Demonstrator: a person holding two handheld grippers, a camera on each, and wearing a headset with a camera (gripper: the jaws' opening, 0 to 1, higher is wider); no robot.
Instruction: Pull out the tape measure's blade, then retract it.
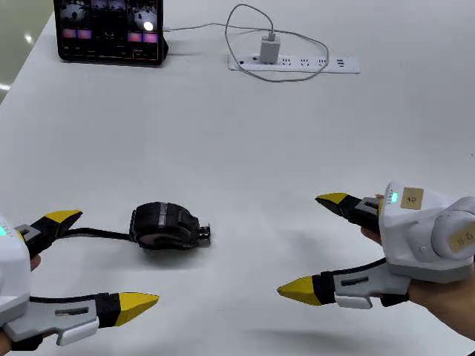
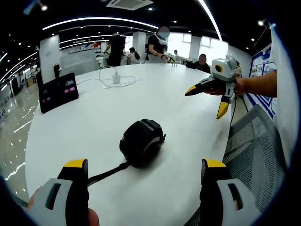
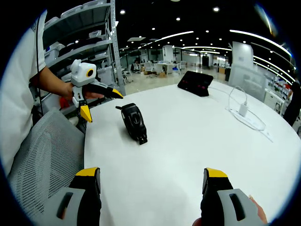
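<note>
Left gripper (image 1: pixel 102 259) and right gripper (image 1: pixel 312 245): jaws spread, empty — unless one pins the tape measure (image 1: pixel 165 226), it may skid on the tabletop (image 1: pixel 237 148).

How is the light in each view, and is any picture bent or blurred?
Head view: even soft light, only faint shadows beside the tape measure on the white table, nothing blurred. Left gripper view: fisheye curves the table edge and the ceiling light strips. Right gripper view: same curving, tape measure sharp.
</note>
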